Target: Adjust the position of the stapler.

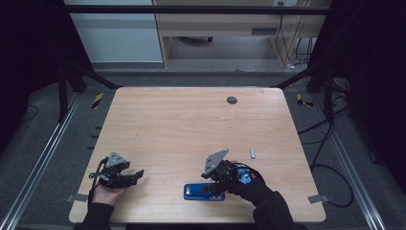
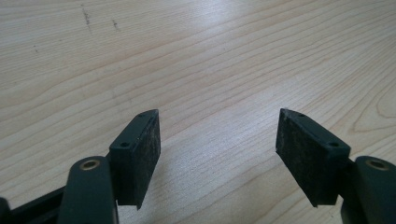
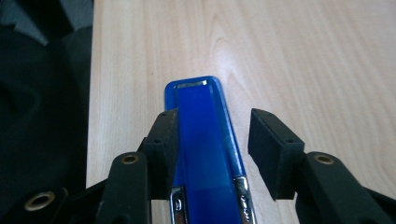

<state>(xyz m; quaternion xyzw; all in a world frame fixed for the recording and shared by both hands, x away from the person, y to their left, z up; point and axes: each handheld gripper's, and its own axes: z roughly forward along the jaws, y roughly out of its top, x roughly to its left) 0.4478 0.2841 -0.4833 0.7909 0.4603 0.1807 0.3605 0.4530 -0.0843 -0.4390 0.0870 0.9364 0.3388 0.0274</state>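
Stapler [image 1: 204, 192], blue, lies flat at table's [image 1: 191, 124] 6 o'clock edge. Left gripper [image 1: 136, 174] at 8 o'clock: jaws spread, nothing between them. Right gripper [image 3: 212, 140]: jaws parted astride stapler, left pad at its side, right pad clear. Small grey piece [image 1: 252, 153] at 4 o'clock.

My worktop [image 1: 191, 124] was pale wood with rounded corners. A blue stapler [image 1: 203, 192] lay flat near its front edge, a small grey block [image 1: 252, 153] lay right of centre, and a dark round cap [image 1: 231, 100] sat toward the far edge.
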